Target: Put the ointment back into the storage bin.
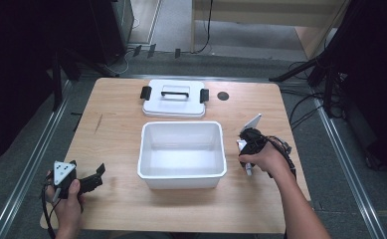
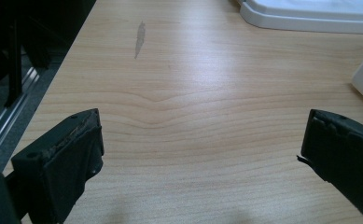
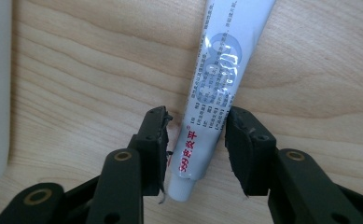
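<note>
The right hand-held gripper (image 3: 195, 135) points down at the worktop (image 1: 116, 144), its jaws narrowed around a white ointment tube (image 3: 212, 88). In the right gripper view the tube lies flat between the pads, cap end nearest the camera. The right pad seems to touch the tube's side, while a thin gap shows at the left pad, so a firm hold cannot be confirmed. The tube's far end is cut off by the top of that view, and its print is too small to read. In the high view the right hand (image 1: 260, 159) covers most of the tube (image 1: 248, 170); only its tip shows below the fingers.

Just left of this hand-held gripper stands an open white storage bin (image 1: 182, 152), its wall near the jaws, leaving a narrow strip of bare wood. To its right the worktop edge is near.

The left hand-held gripper (image 1: 89, 180) rests low near the front left corner, jaws wide with nothing between them. Ahead of it is open wood; the bin's lid (image 1: 174, 98) lies beyond, partly cut off in the left gripper view.
</note>
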Demonstrator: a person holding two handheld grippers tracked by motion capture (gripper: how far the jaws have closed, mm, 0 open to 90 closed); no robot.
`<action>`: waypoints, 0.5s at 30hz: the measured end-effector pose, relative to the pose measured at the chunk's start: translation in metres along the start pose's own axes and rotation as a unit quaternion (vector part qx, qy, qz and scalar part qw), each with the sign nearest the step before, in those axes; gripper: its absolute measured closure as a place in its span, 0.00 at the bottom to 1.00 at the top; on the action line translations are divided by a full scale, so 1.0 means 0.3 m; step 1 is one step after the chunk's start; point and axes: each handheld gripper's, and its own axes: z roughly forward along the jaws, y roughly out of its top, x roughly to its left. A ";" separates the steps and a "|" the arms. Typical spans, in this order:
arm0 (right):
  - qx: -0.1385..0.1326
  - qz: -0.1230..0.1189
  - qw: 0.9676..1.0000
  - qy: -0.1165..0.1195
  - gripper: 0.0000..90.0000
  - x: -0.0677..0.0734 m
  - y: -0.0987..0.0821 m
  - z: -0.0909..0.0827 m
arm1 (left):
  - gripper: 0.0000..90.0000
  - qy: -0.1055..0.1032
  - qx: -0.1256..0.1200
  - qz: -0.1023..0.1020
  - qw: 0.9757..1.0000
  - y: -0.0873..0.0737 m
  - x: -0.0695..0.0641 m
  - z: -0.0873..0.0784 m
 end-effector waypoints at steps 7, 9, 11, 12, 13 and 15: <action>0.018 0.001 1.000 -0.006 0.79 0.000 0.013 0.017 | 0.00 -0.003 0.001 0.001 1.000 0.000 0.001 0.001; 0.019 -0.005 1.000 -0.009 0.79 0.003 0.010 0.018 | 0.00 -0.003 0.001 0.000 1.000 0.001 0.000 0.001; 0.019 -0.010 1.000 -0.011 0.79 0.005 0.008 0.018 | 0.00 -0.003 0.002 0.001 1.000 0.001 0.001 0.001; 0.017 -0.013 1.000 -0.013 0.79 0.006 0.008 0.018 | 0.00 -0.003 0.001 0.001 1.000 0.001 0.001 0.001; 0.014 -0.019 1.000 -0.019 0.80 0.010 0.006 0.019 | 0.00 -0.003 0.002 0.001 1.000 0.001 0.001 0.001; 0.014 -0.025 0.999 -0.030 0.80 0.021 0.005 0.020 | 0.00 -0.003 0.002 0.000 1.000 0.001 0.000 0.001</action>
